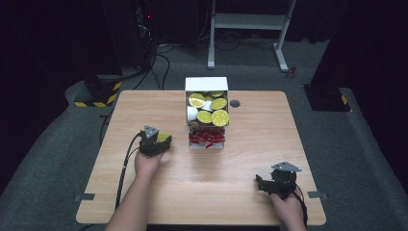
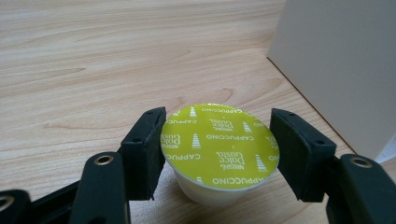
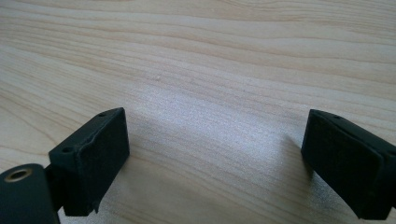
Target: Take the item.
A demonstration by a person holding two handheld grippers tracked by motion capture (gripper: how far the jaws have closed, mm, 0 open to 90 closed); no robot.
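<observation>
high view – progress: one capsule [image 1: 164,137] sits pinched in the left gripper [image 1: 162,141] over the table [image 1: 202,192], left of the white box [image 1: 207,84]; i judge the job barely begun, since several green-lidded capsules [image 1: 211,111] remain in the box.
high view – containers: the box stands near the far edge at mid-width, lid up, holding green-topped capsules packed together; in front of it a smaller tray [image 1: 207,139] holds red pieces, too small to name.
high view – right gripper [image 1: 262,185]: rests near the near right corner, well apart from the box.
left gripper view – grip: the pads [image 2: 147,149] press both sides of the capsule [image 2: 219,149], its green "cappuccino" lid up – white box wall [image 2: 341,65] just beyond.
right gripper view – fingers: jaws spread wide over bare wood [image 3: 210,70], nothing between them.
</observation>
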